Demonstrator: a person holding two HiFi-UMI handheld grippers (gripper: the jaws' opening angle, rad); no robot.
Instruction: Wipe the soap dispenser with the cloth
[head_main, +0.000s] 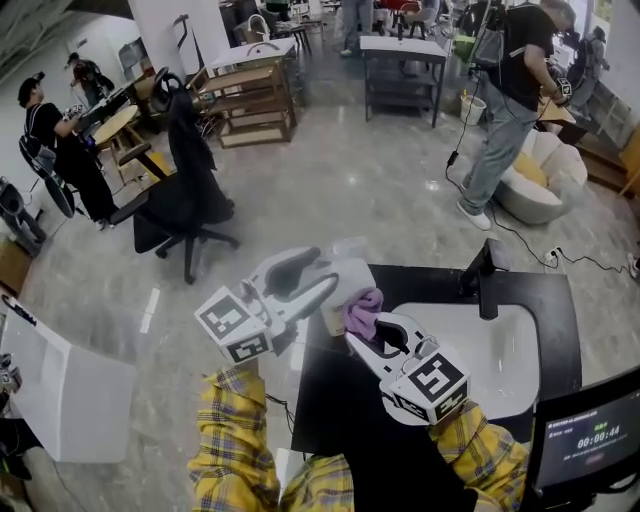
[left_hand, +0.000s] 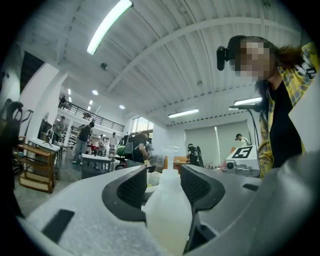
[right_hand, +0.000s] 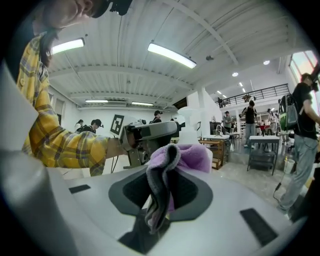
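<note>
Clenching a bunched purple cloth (right_hand: 172, 165) in the right gripper's (head_main: 368, 335) jaws, above the black tabletop (head_main: 440, 285) beside a white sink (head_main: 505, 350). Just beyond, flanking the upright translucent soap dispenser (left_hand: 167, 210) with the left gripper's (head_main: 325, 278) released, wide-spread jaws, just beside the cloth at the tabletop's left edge. Farther off, a black office chair (head_main: 185, 205) on grey floor (head_main: 350, 180).

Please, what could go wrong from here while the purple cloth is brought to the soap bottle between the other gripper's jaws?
1. The soap dispenser seems loose between the left gripper's wide jaws, with a gap beside its neck; a push from the cloth in the right gripper may tip it.
2. It seems near the counter's corner, so it could fall to the floor.
</note>
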